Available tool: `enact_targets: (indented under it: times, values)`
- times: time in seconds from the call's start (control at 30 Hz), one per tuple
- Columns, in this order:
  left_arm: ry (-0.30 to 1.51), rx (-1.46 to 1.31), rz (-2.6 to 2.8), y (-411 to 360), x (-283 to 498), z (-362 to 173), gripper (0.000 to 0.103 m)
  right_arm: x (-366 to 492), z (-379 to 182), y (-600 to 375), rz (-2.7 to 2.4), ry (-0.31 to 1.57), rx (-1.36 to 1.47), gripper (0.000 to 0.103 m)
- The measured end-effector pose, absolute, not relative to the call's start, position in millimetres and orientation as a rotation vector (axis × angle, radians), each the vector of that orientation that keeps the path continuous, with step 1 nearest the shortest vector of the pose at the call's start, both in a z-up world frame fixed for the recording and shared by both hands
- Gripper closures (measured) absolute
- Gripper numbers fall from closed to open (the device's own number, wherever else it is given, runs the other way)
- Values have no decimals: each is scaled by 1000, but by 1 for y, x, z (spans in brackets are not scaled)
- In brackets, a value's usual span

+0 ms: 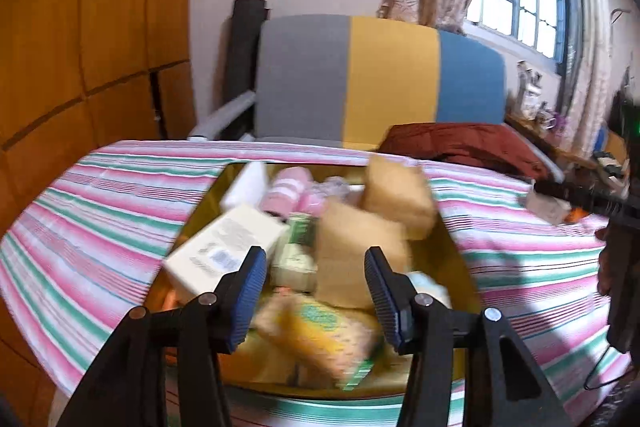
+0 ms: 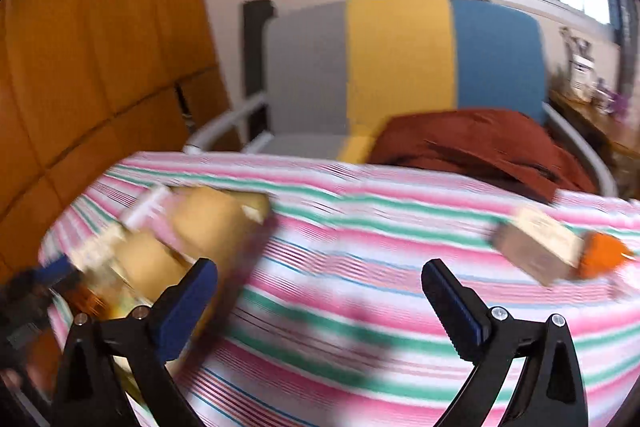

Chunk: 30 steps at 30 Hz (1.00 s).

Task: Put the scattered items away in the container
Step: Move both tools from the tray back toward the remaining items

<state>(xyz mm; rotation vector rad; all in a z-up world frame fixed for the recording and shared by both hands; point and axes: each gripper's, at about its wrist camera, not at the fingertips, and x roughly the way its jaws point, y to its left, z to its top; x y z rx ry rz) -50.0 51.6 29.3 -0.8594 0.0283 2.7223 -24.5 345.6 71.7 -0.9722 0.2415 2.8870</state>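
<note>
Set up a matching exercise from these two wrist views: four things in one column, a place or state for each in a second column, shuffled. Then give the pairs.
Things:
1. pink rolls
2. small tan box
3. red-brown cloth
4. right gripper

Places or states:
A. open, nothing between its fingers
B. lying on the seat of the striped chair
C. inside the container, toward its far side
D. out on the striped tablecloth, beside an orange item

Pairs: 1-C, 2-D, 3-B, 4-A

white box [image 1: 224, 247]: dark print on top face, blurred, unreadable
yellow packet [image 1: 320, 331]: green round mark, illegible
</note>
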Motion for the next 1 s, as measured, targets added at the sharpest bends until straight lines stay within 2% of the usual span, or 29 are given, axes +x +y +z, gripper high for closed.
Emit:
enact_targets:
  times: [0.13, 0.23, 0.4, 0.53, 0.63, 1.0]
  values:
    - [75, -807, 2628, 88, -41, 42, 51, 16, 60, 417, 2744, 220, -1012, 0]
    - [130, -798, 2524, 127, -40, 44, 51, 46, 57, 475, 2634, 272, -1017, 0]
    - [183, -849, 2358, 205, -47, 35, 51, 85, 59, 570, 2491, 483, -962, 0]
    - [195, -904, 2229, 268, -60, 29, 51, 104, 62, 636, 2411, 735, -856, 0]
    - [204, -949, 2166, 309, -76, 22, 46, 107, 63, 670, 2384, 858, -774, 0]
    - [144, -1081, 2086, 407, -160, 10, 45, 7, 42, 692, 2464, 730, -966, 0]
